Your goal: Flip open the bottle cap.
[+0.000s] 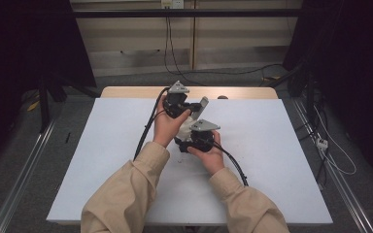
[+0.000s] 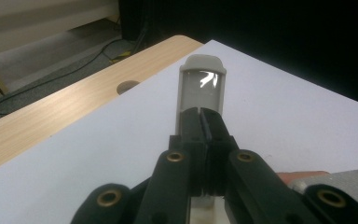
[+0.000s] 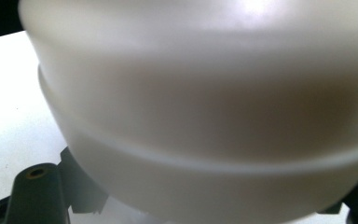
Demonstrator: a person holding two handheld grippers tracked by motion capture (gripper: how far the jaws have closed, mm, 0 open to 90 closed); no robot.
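white sheet (image 1: 272, 160) on wooden table (image 1: 126, 92) | floor cables (image 1: 223, 73) | wall socket (image 1: 171, 4)

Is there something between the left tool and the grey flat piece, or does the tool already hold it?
Nothing visible stands between them. In the left gripper view the left tool is already closed on the lower end of the grey flat piece, which rises above the white table.

White-topped wooden table (image 1: 126, 126), grey floor (image 1: 39, 165), dark curtains (image 1: 24, 43), cables (image 1: 167, 53)
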